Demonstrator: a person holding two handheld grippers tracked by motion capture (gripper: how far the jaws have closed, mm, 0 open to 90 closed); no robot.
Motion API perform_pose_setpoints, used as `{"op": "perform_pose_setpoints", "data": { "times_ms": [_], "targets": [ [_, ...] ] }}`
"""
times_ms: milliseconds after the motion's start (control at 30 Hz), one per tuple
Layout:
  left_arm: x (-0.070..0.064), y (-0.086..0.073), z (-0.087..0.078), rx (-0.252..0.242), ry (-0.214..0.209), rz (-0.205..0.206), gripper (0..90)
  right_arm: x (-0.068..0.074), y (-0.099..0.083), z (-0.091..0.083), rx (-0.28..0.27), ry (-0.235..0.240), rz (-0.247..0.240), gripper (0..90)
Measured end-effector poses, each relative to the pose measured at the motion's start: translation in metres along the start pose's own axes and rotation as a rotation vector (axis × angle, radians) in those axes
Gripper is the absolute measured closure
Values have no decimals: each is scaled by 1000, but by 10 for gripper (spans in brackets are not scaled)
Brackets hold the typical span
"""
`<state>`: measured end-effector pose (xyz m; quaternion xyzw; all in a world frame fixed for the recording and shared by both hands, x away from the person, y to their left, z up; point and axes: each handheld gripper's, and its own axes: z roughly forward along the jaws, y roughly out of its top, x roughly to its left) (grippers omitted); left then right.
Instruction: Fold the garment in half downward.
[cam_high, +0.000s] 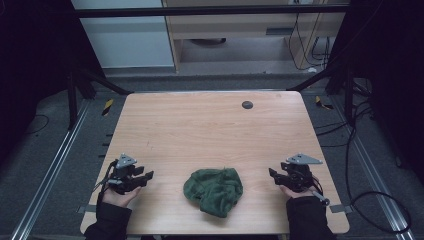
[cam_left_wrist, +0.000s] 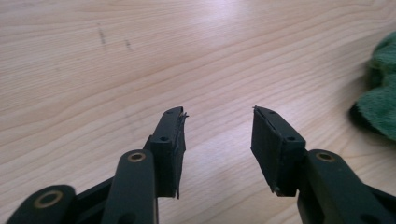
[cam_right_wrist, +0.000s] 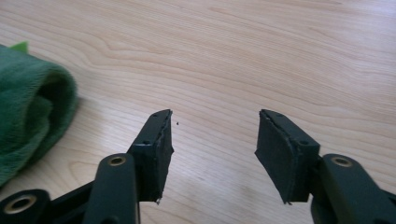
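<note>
A crumpled dark green cloth (cam_high: 214, 190) lies in a heap near the front middle of the wooden table (cam_high: 200, 130). My left gripper (cam_high: 148, 176) rests low at the front left, open and empty, its jaws pointing right toward the cloth. In the left gripper view the left gripper (cam_left_wrist: 218, 112) has bare wood between its pads, and the cloth (cam_left_wrist: 380, 93) lies at the right edge. My right gripper (cam_high: 272, 175) sits at the front right, open and empty, jaws pointing left. The right gripper view shows the right gripper (cam_right_wrist: 215, 114) over bare wood, the cloth (cam_right_wrist: 28, 112) at its left.
A small dark round disc (cam_high: 247, 104) is set in the tabletop near the far edge. Metal rails run along both sides of the table, with cables on the floor at the right. A pale cabinet (cam_high: 240, 30) stands beyond the table.
</note>
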<state>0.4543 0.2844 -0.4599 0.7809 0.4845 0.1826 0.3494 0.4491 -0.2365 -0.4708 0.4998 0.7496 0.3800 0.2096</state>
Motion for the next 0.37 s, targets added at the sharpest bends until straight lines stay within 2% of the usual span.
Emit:
{"op": "perform_pose_setpoints", "data": {
  "times_ms": [167, 367],
  "targets": [
    [9, -3, 1, -11, 36, -1, 467, -10, -2, -1, 6, -42, 2, 392],
    [15, -5, 2, -3, 58, -24, 435, -19, -6, -1, 12, -75, 29, 355]
  ]
}}
